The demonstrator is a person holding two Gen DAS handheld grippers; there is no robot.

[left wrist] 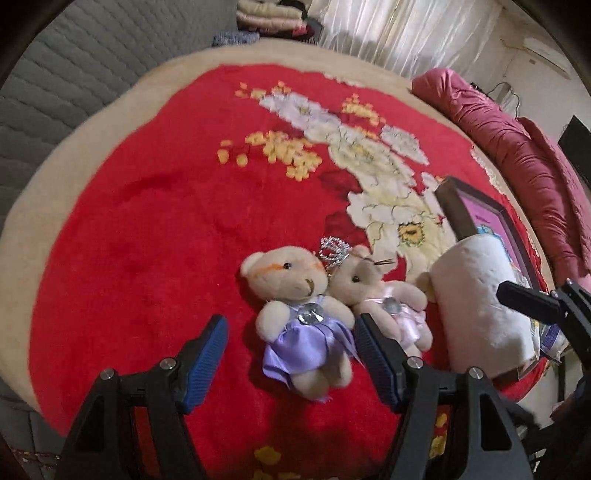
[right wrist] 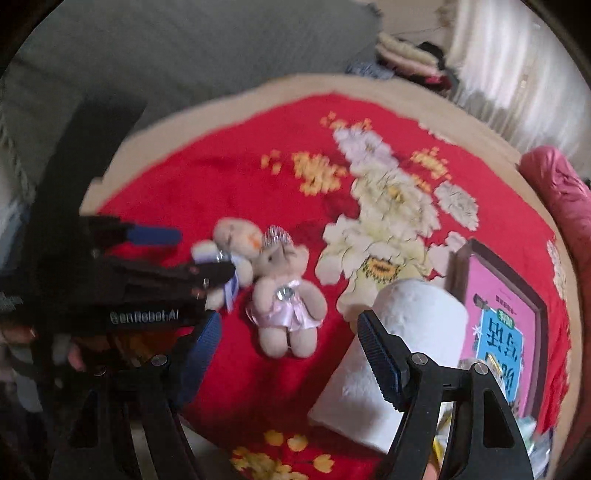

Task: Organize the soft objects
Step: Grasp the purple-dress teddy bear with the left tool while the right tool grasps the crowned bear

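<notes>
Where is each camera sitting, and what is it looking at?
Left wrist view: sits on the left gripper, looking down past its open jaws at the purple-dress bear on the red blanket; the right gripper's tip pokes in.
Right wrist view: sits on the right gripper, jaws open, looking down at the pink-dress bear and white roll; the left gripper and fingers show.
Shared: both bears, roll, framed picture, blanket.

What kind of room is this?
Probably a bedroom: a red floral blanket covers what looks like a bed, a rolled pink quilt lies along its edge, and folded bedding is stacked beside curtains.
</notes>
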